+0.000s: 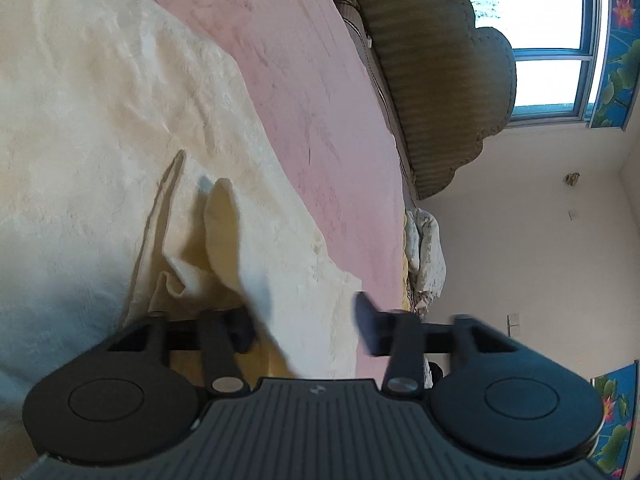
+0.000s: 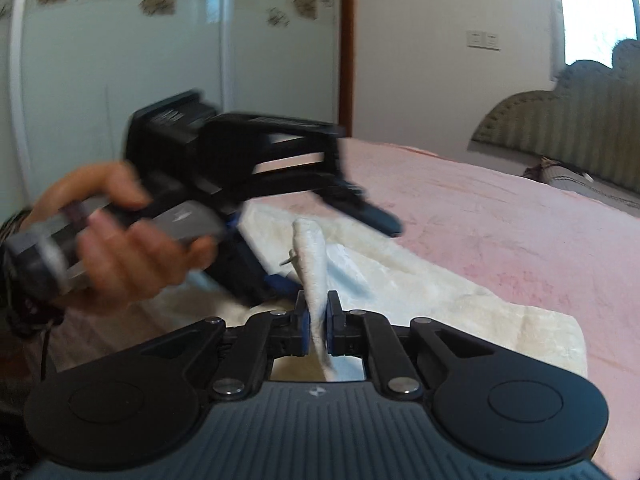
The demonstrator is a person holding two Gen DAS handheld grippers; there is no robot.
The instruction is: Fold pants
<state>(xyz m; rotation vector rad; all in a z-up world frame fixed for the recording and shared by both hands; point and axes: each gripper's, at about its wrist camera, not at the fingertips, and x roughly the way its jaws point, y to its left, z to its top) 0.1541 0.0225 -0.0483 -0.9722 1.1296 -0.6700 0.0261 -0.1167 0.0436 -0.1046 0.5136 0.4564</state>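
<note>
The cream fleece pants [image 1: 100, 128] lie spread on the pink bed cover [image 1: 304, 92]. In the left wrist view my left gripper [image 1: 306, 330] is open, its fingers wide apart over a raised fold of the pants' edge [image 1: 224, 232]. In the right wrist view my right gripper [image 2: 318, 320] is shut on a pinched ridge of the pants [image 2: 314, 256], lifted off the bed. The rest of the pants [image 2: 420, 284] lie flat beyond it. The left gripper [image 2: 360, 208], held by a hand, hovers blurred just above and left of that ridge.
An olive padded headboard [image 1: 440, 80] and a window [image 1: 548, 44] lie beyond the bed. A crumpled quilt [image 1: 426, 252] hangs at the bed's side. The right wrist view shows a wardrobe with sliding doors [image 2: 120, 60] and a wall switch [image 2: 484, 39].
</note>
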